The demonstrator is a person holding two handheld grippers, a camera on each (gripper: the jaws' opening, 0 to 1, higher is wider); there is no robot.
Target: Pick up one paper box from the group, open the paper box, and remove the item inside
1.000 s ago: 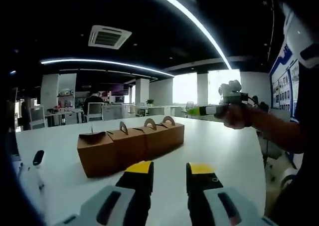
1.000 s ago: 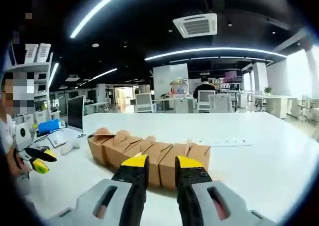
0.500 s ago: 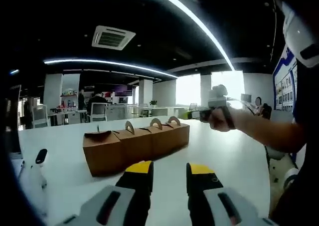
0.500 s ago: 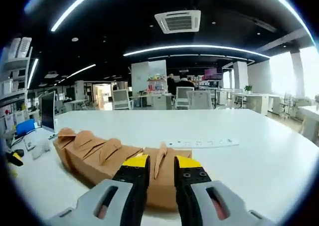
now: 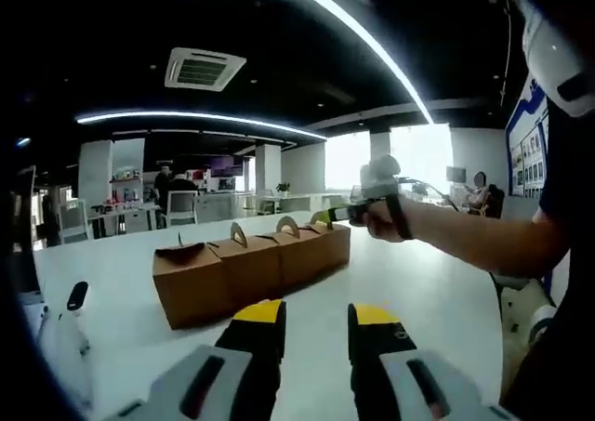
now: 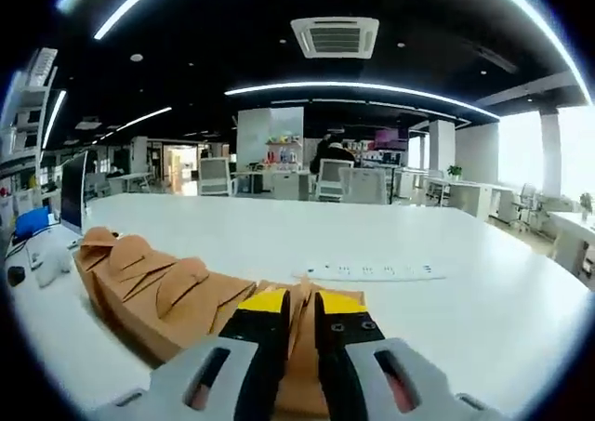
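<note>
Several brown paper boxes (image 5: 246,268) with arched handles stand in a row on the white table (image 5: 418,291). My left gripper (image 5: 316,321) hangs open in front of the row, apart from it, with nothing between its yellow-tipped fingers. A hand holds my right gripper (image 5: 339,214) at the far end of the row, at the last box's handle. In the right gripper view the row (image 6: 158,291) runs off to the left. The nearest box's upright handle (image 6: 302,305) stands between the jaws of my right gripper (image 6: 302,311), which are narrowed around it with a small gap still showing.
A white power strip (image 6: 372,272) lies on the table beyond the boxes. A monitor (image 6: 72,193) and a mouse (image 6: 14,274) sit at the table's left end. The person's arm (image 5: 483,244) reaches in from the right. Office chairs and desks stand far behind.
My right gripper has moved in over the end box and its jaws have narrowed around the handle. The left gripper has stayed about where it was.
</note>
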